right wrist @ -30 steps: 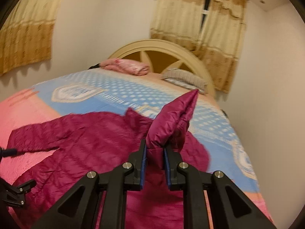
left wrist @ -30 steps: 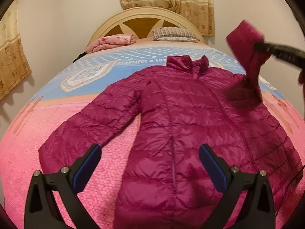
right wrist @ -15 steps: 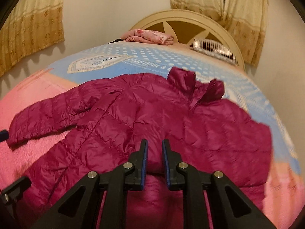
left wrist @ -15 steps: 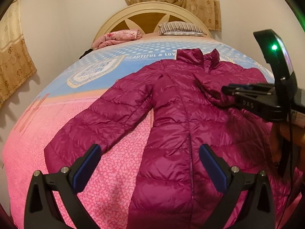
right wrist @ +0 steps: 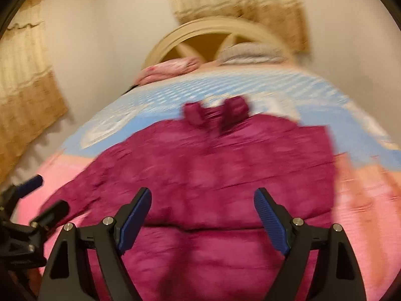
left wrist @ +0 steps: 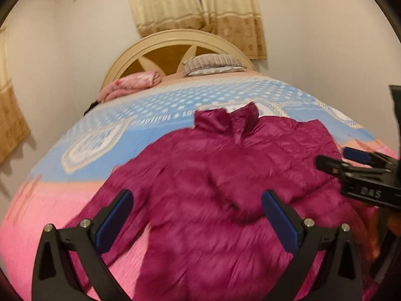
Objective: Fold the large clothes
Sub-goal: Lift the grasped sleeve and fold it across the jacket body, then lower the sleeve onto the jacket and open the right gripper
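Magenta puffer jacket (left wrist: 225, 195): lying flat on bed (left wrist: 62, 213). Right gripper (right wrist: 203, 215): jaws just been opening, standing wide, nothing between them. Left gripper (left wrist: 198, 215): gaping, gripping nothing.

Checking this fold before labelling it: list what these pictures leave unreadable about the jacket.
- Jacket hem: left wrist view, cut off by the bottom edge and the left gripper.
- Folded-in sleeve's cuff: right wrist view, smeared by motion blur behind the open right gripper.
- Quilting and zip: blurred in both views.

Both wrist views angled down, close, sharing jacket (left wrist: 225, 188) and headboard (right wrist: 213, 32)
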